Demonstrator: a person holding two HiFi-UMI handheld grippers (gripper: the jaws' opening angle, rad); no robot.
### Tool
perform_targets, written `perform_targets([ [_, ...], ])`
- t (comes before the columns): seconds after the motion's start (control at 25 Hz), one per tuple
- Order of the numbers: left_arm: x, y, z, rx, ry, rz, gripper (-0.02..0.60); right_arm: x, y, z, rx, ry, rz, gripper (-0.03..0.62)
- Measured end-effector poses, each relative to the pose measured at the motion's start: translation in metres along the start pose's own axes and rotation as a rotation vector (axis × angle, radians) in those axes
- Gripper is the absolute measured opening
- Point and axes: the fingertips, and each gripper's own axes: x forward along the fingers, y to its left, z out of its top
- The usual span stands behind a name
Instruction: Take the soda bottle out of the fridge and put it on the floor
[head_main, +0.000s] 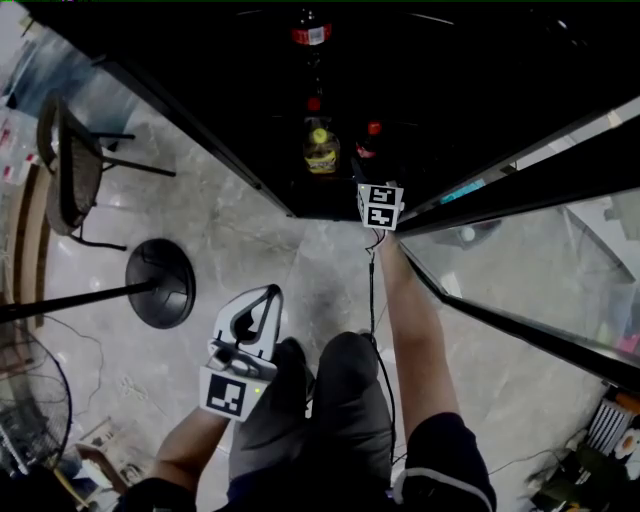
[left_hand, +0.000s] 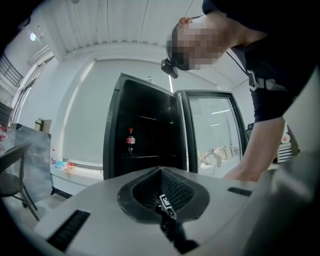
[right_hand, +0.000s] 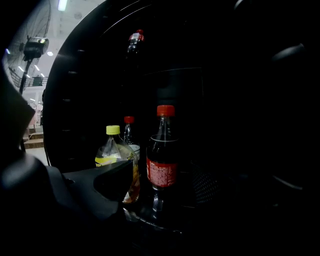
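Note:
The black fridge (head_main: 300, 190) stands open and dark inside. On its bottom shelf a cola bottle (right_hand: 162, 160) with a red cap and red label stands upright between the jaws of my right gripper (right_hand: 161, 186), which is open, with gaps on both sides. A yellow-capped bottle (right_hand: 116, 160) and another red-capped bottle (right_hand: 129, 131) stand just to its left. One more cola bottle (head_main: 311, 35) sits on a higher shelf. In the head view only the marker cube of the right gripper (head_main: 380, 205) shows, at the fridge's mouth. My left gripper (head_main: 266, 296) hangs shut and empty above the floor, by the person's knees.
The fridge's glass door (head_main: 540, 260) swings open to the right. On the marble floor to the left are a round fan base (head_main: 160, 283) and a chair (head_main: 70, 170). A fan's cage (head_main: 25, 400) sits at the lower left. Cables trail on the floor.

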Motion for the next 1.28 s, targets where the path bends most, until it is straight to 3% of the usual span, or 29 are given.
perform_targets([
  [0.56,0.045,-0.023,-0.059,-0.036,0.011,-0.105,0.025,0.04,0.003,-0.022,-0.012,-0.03,0.018,0.371],
  [0.92,0.051,-0.029,-0.082,-0.047,0.026,-0.129,0.025,0.055,-0.001,-0.029,-0.014,-0.049,0.02,0.368],
  [1.04,0.052,-0.03,-0.087,-0.044,0.028,-0.129,0.025,0.058,-0.003,-0.032,-0.03,-0.047,0.013,0.33],
  [1.28,0.054,-0.032,-0.099,-0.039,0.051,-0.13,0.025,0.062,-0.004,-0.031,-0.027,-0.059,0.02,0.324],
])
